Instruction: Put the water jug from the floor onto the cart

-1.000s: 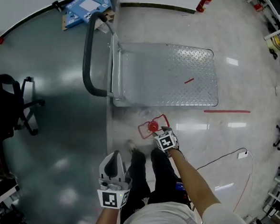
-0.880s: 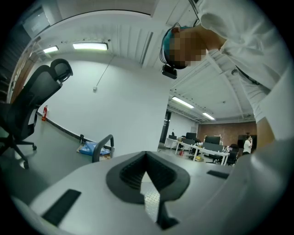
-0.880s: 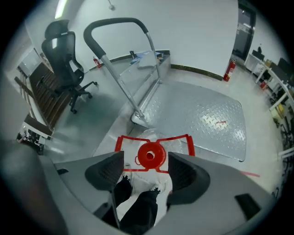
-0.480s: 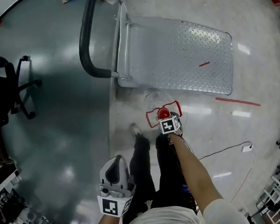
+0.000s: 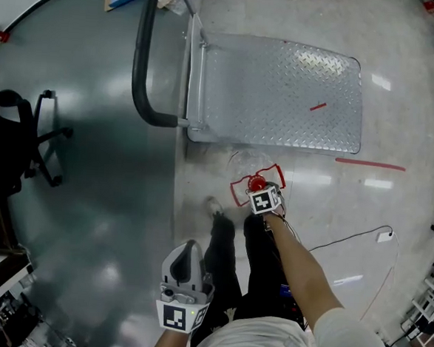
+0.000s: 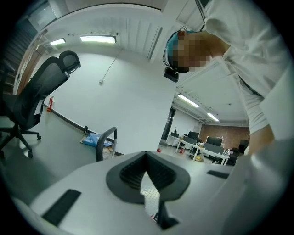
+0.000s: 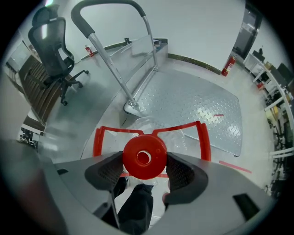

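Though near water jug (image 5: 255,181), cable (image 5: 346,241) aside.

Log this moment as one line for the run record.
water jug: on floor beside cart | right tongs: open around red cap | left tongs: shut, empty

At twelve o'clock, the cart's deck (image 5: 274,91) is dull grey metal, rough with raised tread; its handle (image 5: 141,67) is matt black. The jug (image 5: 246,164) is clear plastic, its cap (image 7: 144,156) glossy red. The floor (image 5: 392,218) gleams, smooth.
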`<state>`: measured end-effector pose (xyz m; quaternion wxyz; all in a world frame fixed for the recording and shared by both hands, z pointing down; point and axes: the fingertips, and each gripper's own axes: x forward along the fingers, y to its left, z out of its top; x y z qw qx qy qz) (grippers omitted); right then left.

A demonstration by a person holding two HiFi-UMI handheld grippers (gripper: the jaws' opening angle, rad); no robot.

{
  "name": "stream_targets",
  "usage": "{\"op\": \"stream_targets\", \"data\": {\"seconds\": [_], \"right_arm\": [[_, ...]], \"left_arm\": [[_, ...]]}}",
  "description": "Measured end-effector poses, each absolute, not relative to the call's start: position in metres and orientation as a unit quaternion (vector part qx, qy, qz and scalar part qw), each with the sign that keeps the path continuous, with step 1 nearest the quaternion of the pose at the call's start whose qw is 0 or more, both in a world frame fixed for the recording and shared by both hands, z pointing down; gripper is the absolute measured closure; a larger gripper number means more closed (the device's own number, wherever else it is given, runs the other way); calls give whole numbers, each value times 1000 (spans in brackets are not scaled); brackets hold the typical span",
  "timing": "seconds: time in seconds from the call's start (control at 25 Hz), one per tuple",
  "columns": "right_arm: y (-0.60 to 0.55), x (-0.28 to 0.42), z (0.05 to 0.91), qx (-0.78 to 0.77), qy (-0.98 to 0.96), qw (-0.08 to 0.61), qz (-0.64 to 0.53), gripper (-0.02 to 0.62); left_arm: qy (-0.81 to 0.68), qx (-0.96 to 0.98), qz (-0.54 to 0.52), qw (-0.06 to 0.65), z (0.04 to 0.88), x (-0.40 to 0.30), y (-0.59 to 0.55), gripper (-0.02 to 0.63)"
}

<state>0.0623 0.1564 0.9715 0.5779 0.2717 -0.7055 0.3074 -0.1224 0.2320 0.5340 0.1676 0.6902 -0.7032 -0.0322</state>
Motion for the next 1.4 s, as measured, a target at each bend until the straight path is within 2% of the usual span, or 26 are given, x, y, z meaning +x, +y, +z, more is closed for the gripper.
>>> {"op": "stream_targets", "data": {"seconds": [0.28, 0.6, 0.84, 1.4], "right_arm": [[148, 70, 877, 246, -718, 575, 304, 301], [95, 97, 760, 265, -772, 502, 285, 308], [37, 117, 737, 294, -785, 478, 263, 314], [-117, 106, 726, 362, -775, 444, 267, 318]], "left_arm": [[-703, 699, -35, 124, 479, -110, 205, 603], [-720, 684, -78, 89, 429, -67, 174, 603], [-711, 696, -79, 66, 418, -51, 139, 603], [-636, 763, -88, 69, 421, -87, -35, 603]]}}
